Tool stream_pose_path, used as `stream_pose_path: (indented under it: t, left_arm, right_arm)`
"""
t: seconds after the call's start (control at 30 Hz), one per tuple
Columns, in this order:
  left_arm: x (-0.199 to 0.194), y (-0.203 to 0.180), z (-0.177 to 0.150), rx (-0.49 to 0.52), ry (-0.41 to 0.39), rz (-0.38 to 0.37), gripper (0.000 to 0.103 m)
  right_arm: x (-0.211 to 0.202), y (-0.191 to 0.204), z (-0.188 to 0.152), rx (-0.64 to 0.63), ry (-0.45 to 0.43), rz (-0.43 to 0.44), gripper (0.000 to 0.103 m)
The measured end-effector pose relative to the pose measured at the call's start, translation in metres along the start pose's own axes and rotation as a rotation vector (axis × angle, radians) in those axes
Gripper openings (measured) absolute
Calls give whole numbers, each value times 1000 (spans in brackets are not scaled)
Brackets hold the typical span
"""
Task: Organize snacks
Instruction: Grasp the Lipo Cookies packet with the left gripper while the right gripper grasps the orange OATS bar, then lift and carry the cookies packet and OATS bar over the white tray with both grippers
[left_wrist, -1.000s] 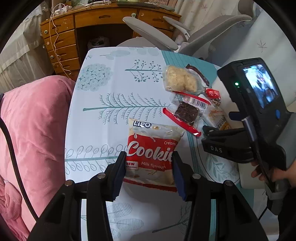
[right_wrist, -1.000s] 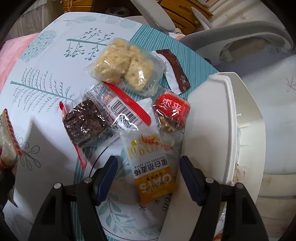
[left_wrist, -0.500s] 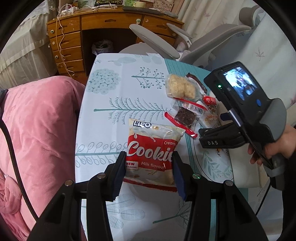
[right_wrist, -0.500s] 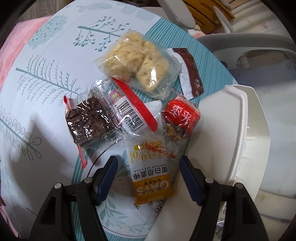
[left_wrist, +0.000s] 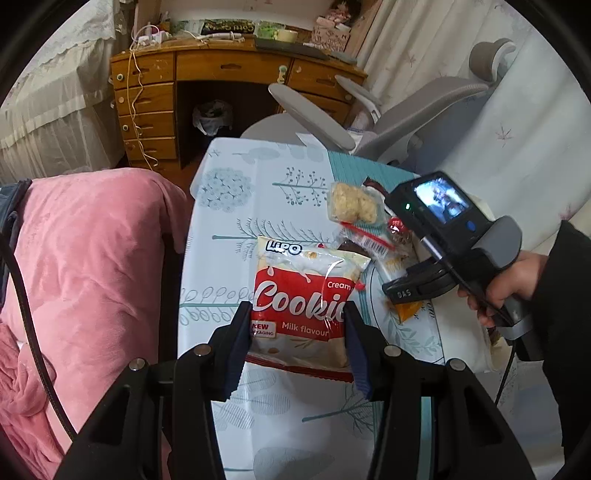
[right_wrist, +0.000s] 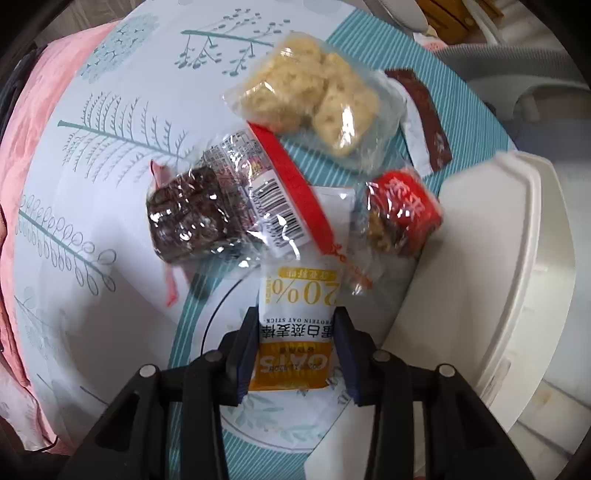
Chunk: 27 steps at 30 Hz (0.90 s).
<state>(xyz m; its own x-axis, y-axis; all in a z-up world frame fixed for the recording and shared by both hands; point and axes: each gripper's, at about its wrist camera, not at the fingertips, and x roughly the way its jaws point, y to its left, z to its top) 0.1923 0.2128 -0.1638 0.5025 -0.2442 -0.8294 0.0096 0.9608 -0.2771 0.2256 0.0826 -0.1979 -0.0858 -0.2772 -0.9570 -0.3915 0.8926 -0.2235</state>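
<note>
Cookie packet (left_wrist: 301, 306) is pinched by left gripper (left_wrist: 295, 345), raised above tablecloth (left_wrist: 236, 218). Oat bar (right_wrist: 295, 332) is clamped by right gripper (right_wrist: 295, 350), jaws just closed, beside white bin (right_wrist: 517, 277), brownie (right_wrist: 188, 218) nearby.

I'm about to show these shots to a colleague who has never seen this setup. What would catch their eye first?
Probably the red and white cookie bag, gripped low in the left wrist view by the left gripper. Next, the right gripper, whose jaws have just closed on the yellow oat bar at the near end of a snack heap. Beside that heap, on the right, lies a white bin.
</note>
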Motion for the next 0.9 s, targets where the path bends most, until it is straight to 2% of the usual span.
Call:
stream_pose_path:
  t: [0.1,0.37,0.57,0.77,0.9]
  left_arm:
    - [-13,1,-3,0,-19,8,46]
    - [-34,-5,-13,20,-28,16,46]
    - [-40,-17,-21,22,-15,2,46]
    - [-43,-37,-32,23,6,-12,46]
    - [-47,-53,-39,13,17,-14,46]
  right_arm:
    - [-1,2,-4,4,9,19,39]
    - [-6,11,-36,75,5,155,38]
    - [-16,18,-73,137,-15,239,38]
    - [-37,22,-113,180,-78,299,38]
    - [-41,9,-144,204,-110,332,38]
